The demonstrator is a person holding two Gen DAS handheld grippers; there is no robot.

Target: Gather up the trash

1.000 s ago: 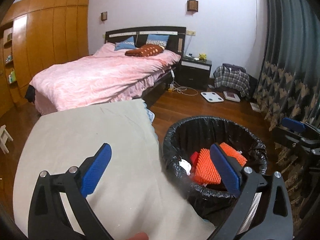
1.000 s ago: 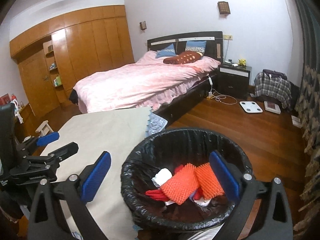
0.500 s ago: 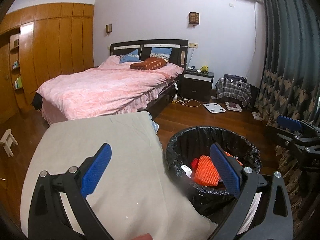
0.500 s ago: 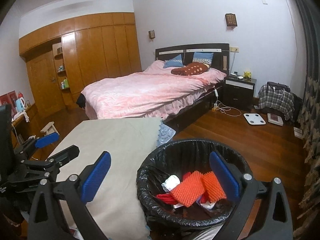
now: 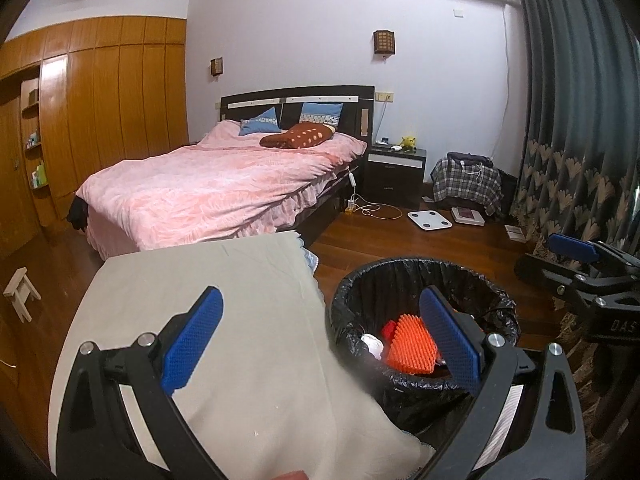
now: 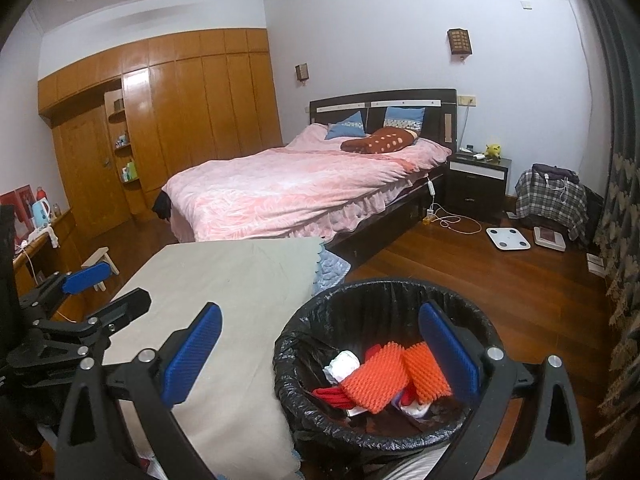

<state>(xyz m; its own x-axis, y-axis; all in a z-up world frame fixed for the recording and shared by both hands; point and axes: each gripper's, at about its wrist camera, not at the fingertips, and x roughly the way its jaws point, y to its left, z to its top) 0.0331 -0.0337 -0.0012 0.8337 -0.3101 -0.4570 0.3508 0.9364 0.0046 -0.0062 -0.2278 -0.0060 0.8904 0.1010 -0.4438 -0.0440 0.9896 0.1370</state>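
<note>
Both pairs of blue-padded fingers are spread wide and nothing is held between them: the left gripper (image 5: 320, 334) and the right gripper (image 6: 318, 350) are seen released. Far ahead of the fingers, a bed (image 6: 296, 188) under a pink cover is set against the back wall, with a wooden wardrobe (image 6: 180, 116) beyond the left fingers and a dark bedside cabinet (image 6: 478, 184) beyond the right ones. Just under and ahead of the left finger of each gripper, a table draped in a beige cloth (image 5: 224, 320) is spread. Touching or just beside the cloth's right edge, a bin lined with a black bag (image 6: 304, 364) stands on the wooden floor, below the right finger of each gripper. Inside the bin, trash is found: two orange ridged foam pieces (image 6: 380, 378) lie on top, partly hidden by the right finger, with red scraps (image 6: 334, 394) beneath them and a crumpled white wad (image 6: 342, 362) to their left. Further ahead of the right fingers, a white scale (image 6: 508, 238) lies on the floor.
</note>
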